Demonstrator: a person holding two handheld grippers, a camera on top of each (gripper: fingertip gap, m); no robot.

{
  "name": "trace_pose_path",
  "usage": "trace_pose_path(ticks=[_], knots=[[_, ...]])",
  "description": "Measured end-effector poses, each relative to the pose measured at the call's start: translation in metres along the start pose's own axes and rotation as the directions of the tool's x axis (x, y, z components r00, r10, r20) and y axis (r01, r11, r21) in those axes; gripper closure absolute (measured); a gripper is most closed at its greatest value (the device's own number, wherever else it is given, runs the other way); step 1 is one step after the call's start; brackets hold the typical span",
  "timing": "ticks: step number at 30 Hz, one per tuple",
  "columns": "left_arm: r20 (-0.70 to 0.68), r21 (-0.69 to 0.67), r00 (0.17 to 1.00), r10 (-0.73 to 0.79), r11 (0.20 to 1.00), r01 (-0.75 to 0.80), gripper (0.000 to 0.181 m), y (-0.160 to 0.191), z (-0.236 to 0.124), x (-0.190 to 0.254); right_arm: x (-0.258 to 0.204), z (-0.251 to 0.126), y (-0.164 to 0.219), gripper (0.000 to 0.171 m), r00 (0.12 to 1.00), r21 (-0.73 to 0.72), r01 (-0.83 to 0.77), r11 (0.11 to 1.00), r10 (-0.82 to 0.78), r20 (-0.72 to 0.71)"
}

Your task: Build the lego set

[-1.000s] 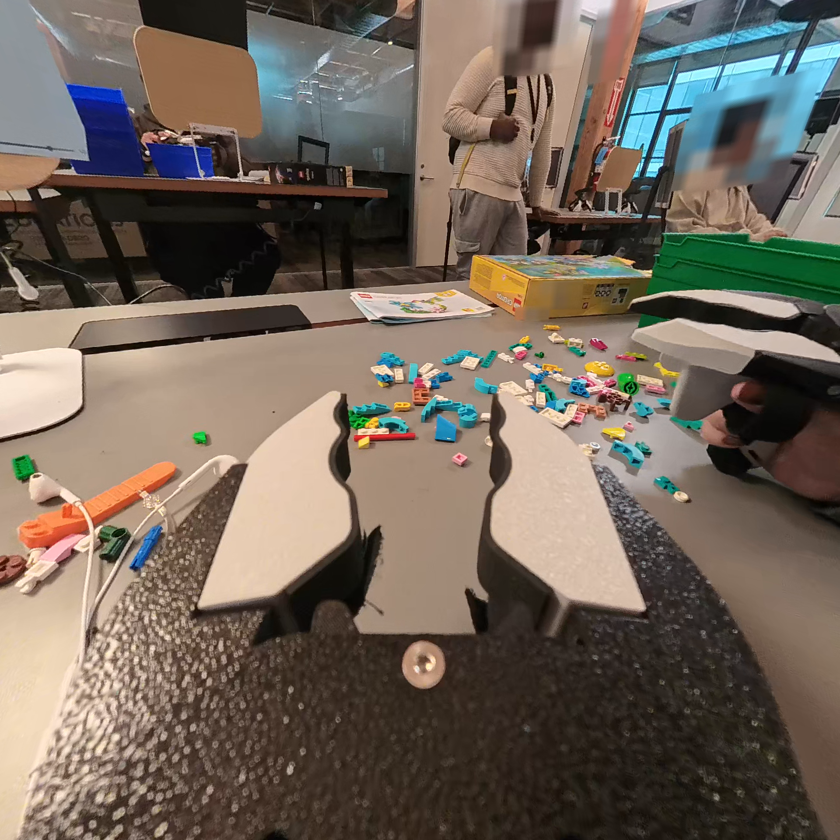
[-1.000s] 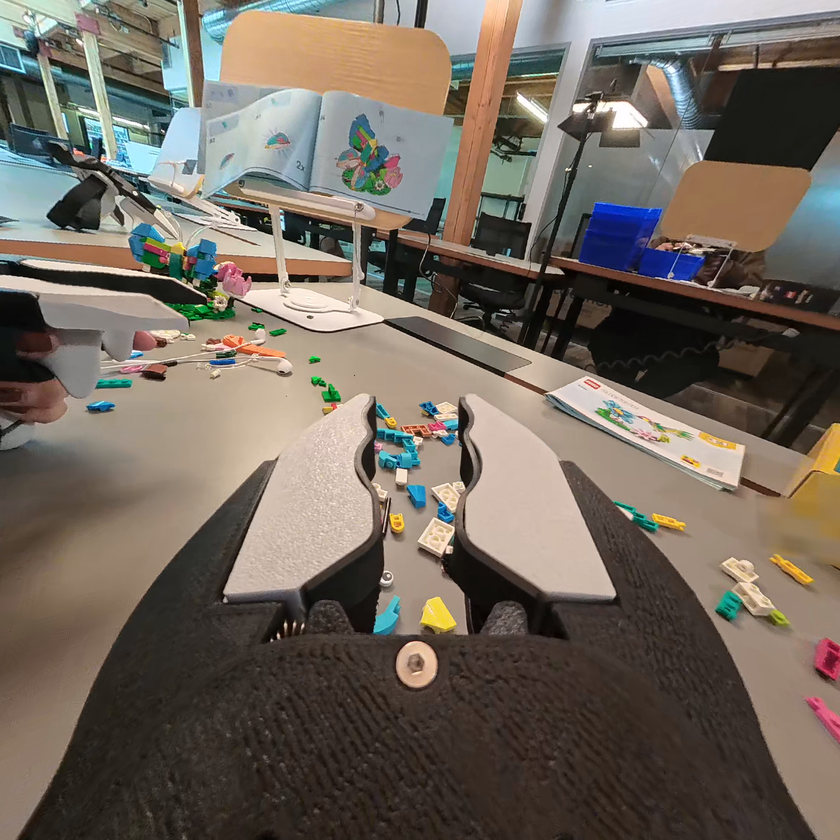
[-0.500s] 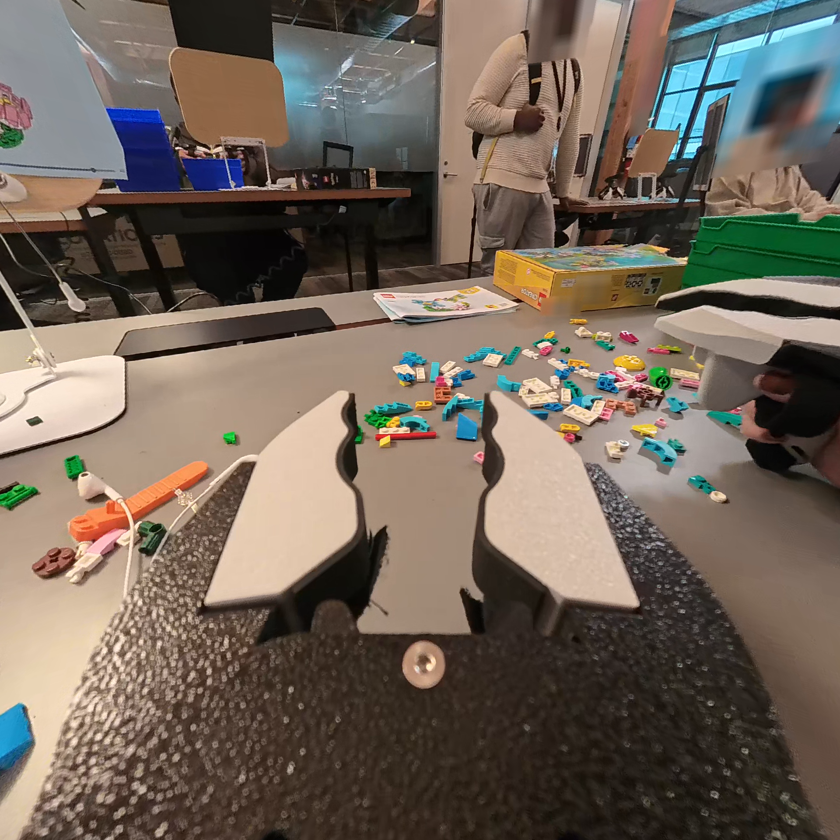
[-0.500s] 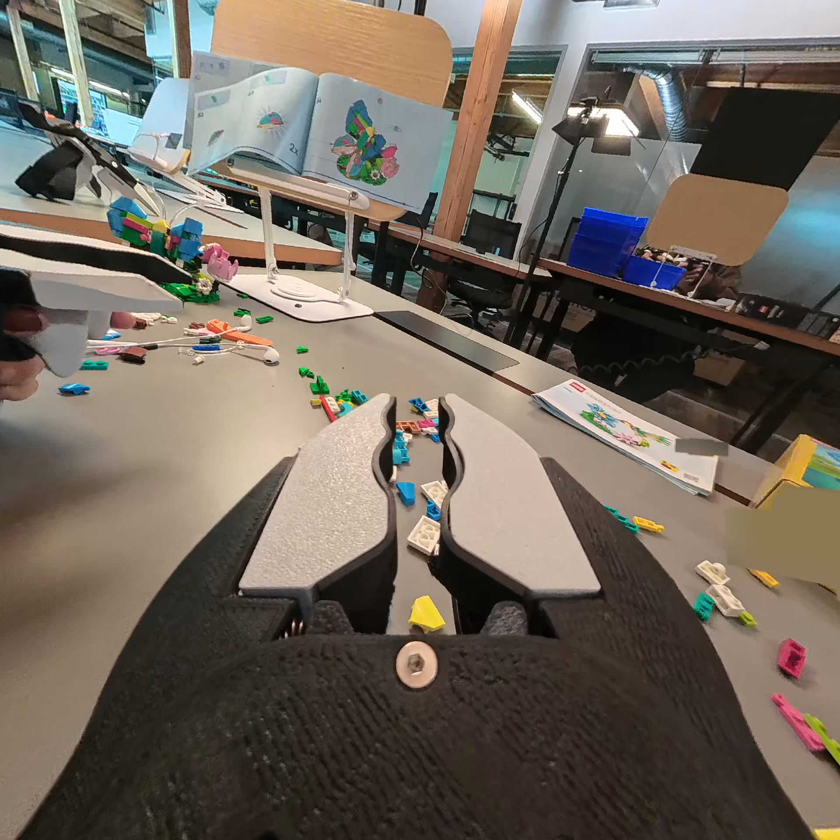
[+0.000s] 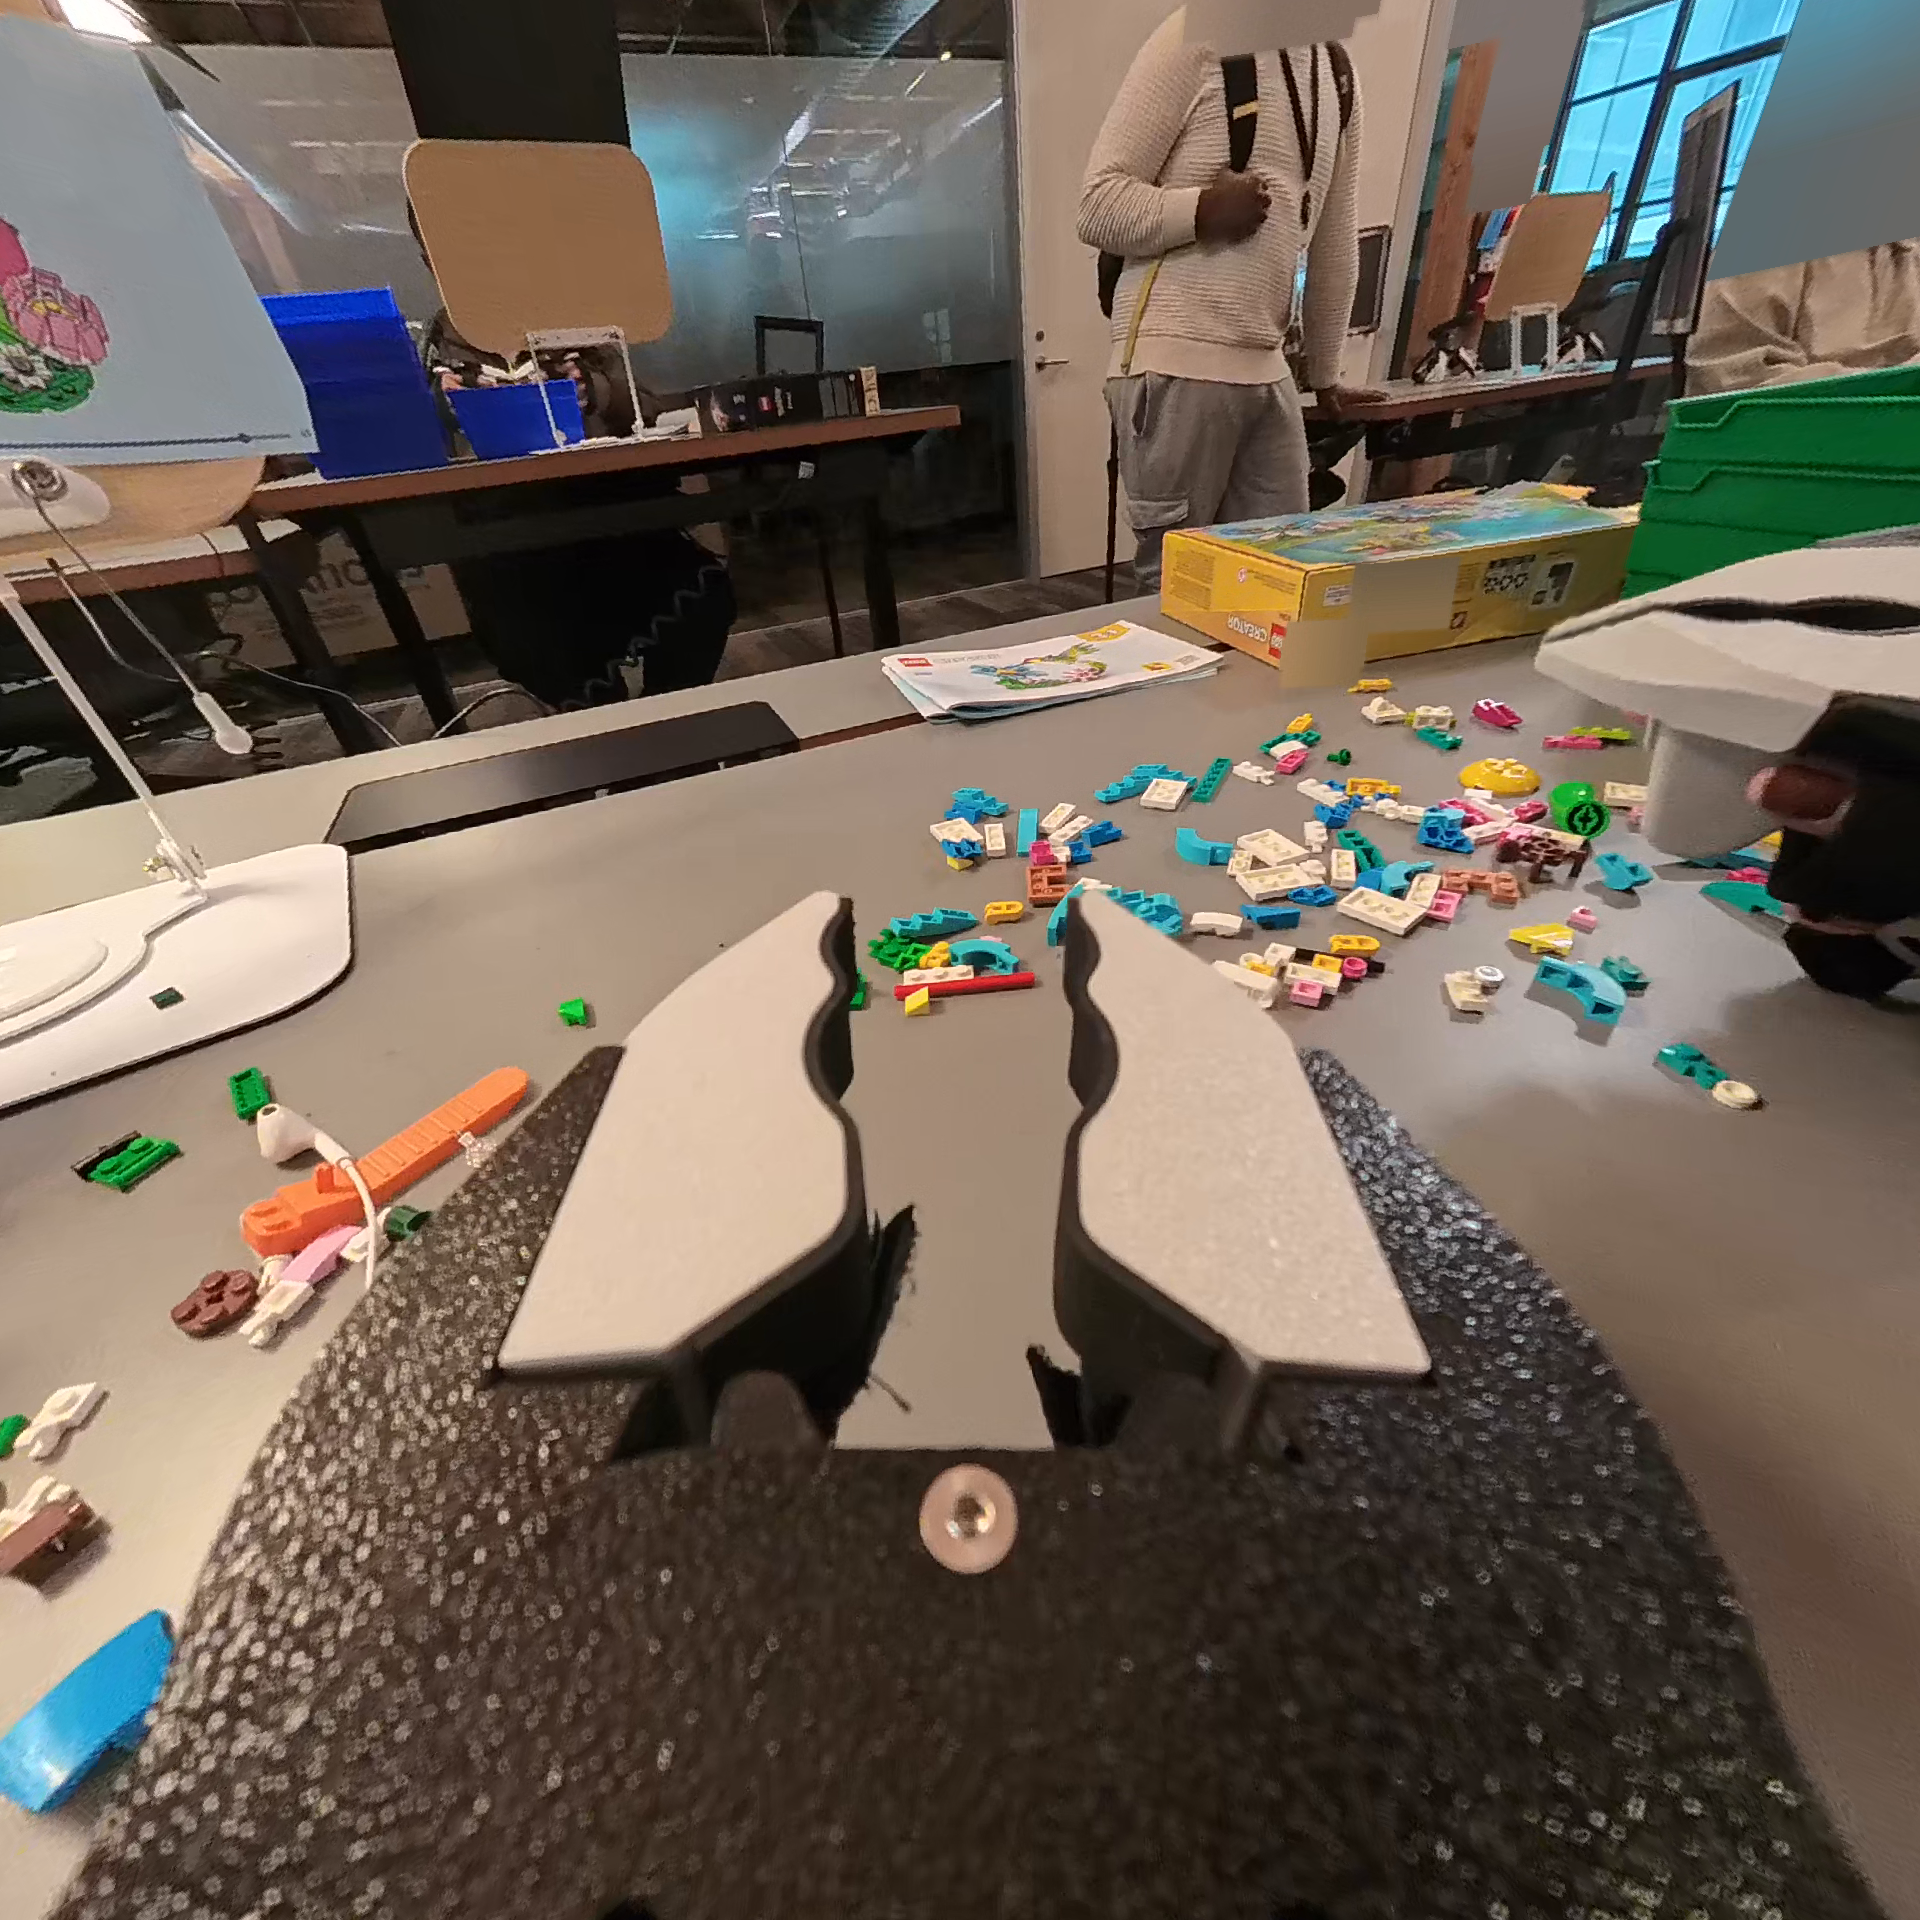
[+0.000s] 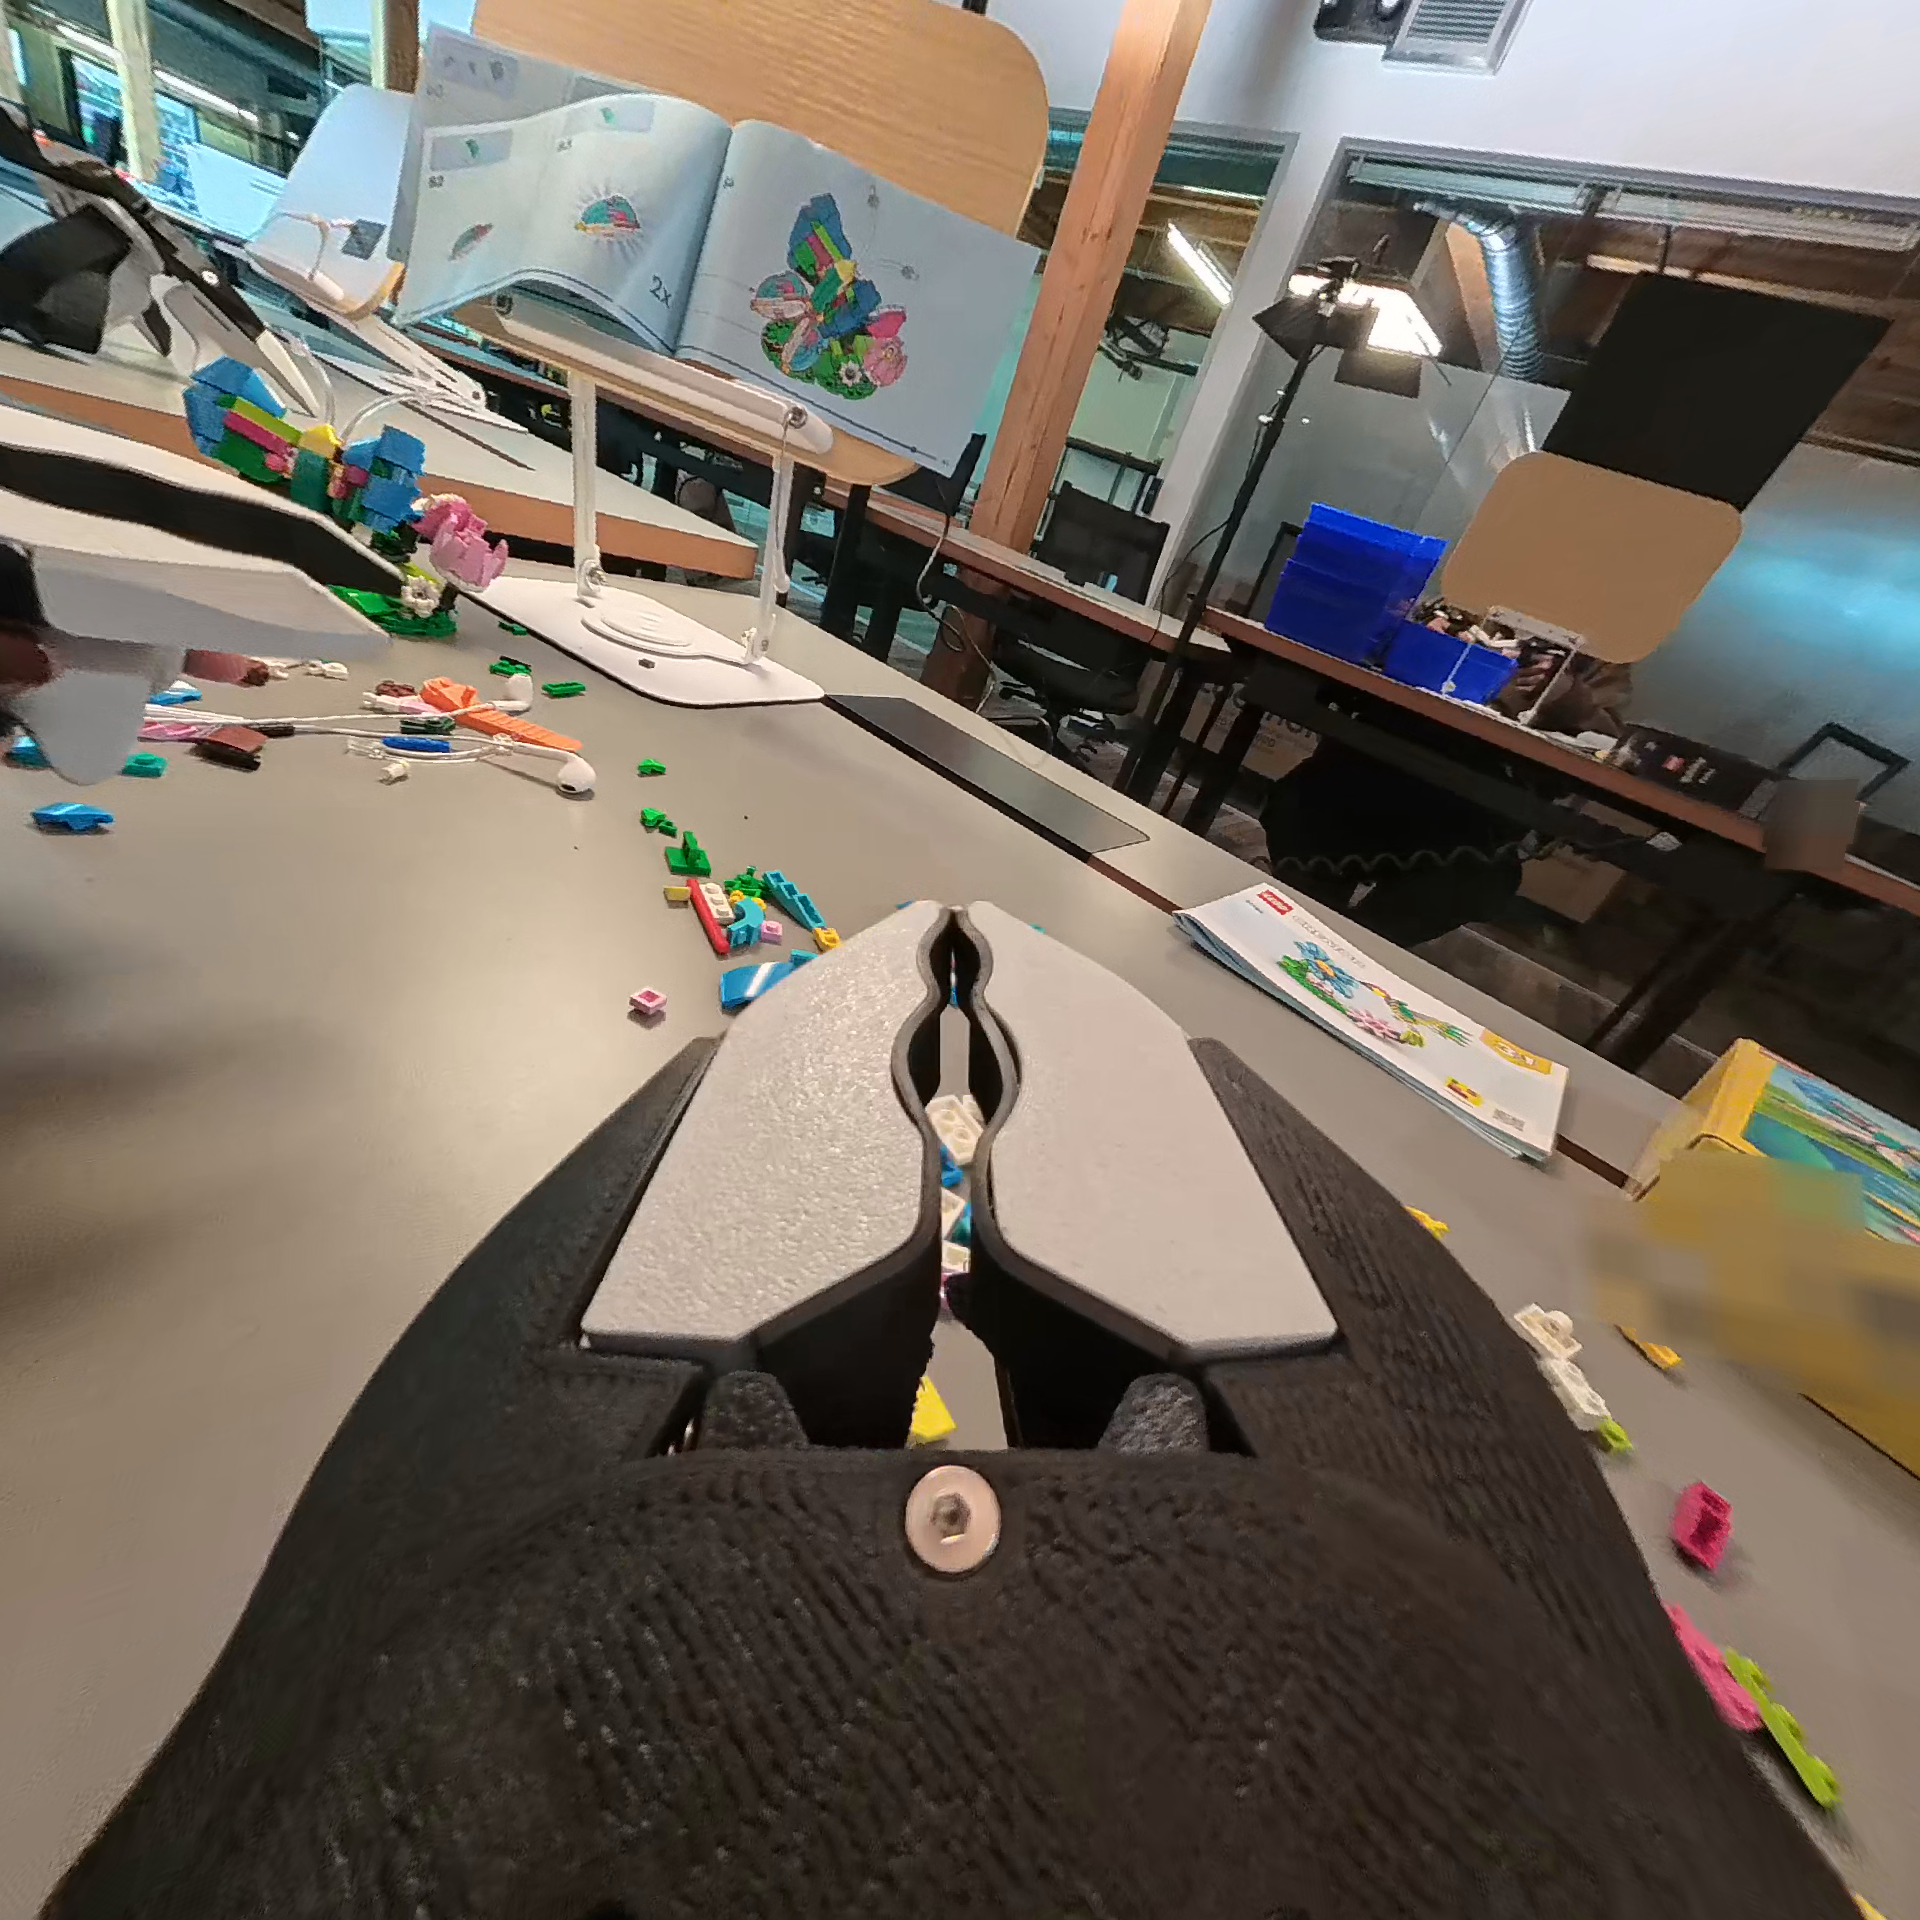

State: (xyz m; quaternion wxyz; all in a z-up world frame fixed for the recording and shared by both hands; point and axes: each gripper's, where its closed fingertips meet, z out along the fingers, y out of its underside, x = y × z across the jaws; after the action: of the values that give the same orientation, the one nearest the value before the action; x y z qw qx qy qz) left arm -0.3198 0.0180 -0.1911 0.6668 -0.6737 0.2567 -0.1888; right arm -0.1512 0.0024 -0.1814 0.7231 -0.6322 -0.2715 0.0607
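Loose lego pieces (image 5: 1299, 862) in blue, white, pink and yellow lie scattered on the grey table (image 5: 623, 935). My left gripper (image 5: 961, 925) is open and empty, held just short of the near edge of the pile. My right gripper (image 6: 956, 914) is shut above the pile (image 6: 738, 914), and I see nothing between its tips. It also shows at the right edge of the left wrist view (image 5: 1714, 665). A partly built blue, green and pink model (image 6: 312, 457) stands at the far left. The open instruction book (image 6: 727, 260) sits on a white stand.
An orange brick separator (image 5: 395, 1153), a white earbud (image 5: 286, 1127) with its cable and a few pieces lie to the left. The stand's white base (image 5: 156, 956) is at far left. A booklet (image 5: 1049, 665), a yellow box (image 5: 1403, 592) and green crates (image 5: 1797, 468) sit at the back. People stand beyond the table. Spacing between my two grippers at the tips: around 20 cm.
My right gripper has gone from open to shut and tilted up over the pile. My left gripper stayed open and drew back a little, showing more of the table's left side.
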Motion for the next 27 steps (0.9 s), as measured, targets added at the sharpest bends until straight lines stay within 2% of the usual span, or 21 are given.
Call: trace_pose_path(ticks=[10, 27], knots=[[0.026, 0.012, 0.999, 0.045, 0.999, -0.045, 0.149, -0.001, -0.001, 0.0, 0.0, -0.006, -0.007, 0.171, 0.999, 0.048, -0.027, 0.998, 0.026, 0.02], [0.012, 0.093, 0.999, -0.043, 0.995, 0.042, 0.155, -0.014, -0.013, -0.002, -0.003, -0.009, -0.004, 0.171, 1.0, 0.015, -0.02, 1.0, 0.02, 0.022]])
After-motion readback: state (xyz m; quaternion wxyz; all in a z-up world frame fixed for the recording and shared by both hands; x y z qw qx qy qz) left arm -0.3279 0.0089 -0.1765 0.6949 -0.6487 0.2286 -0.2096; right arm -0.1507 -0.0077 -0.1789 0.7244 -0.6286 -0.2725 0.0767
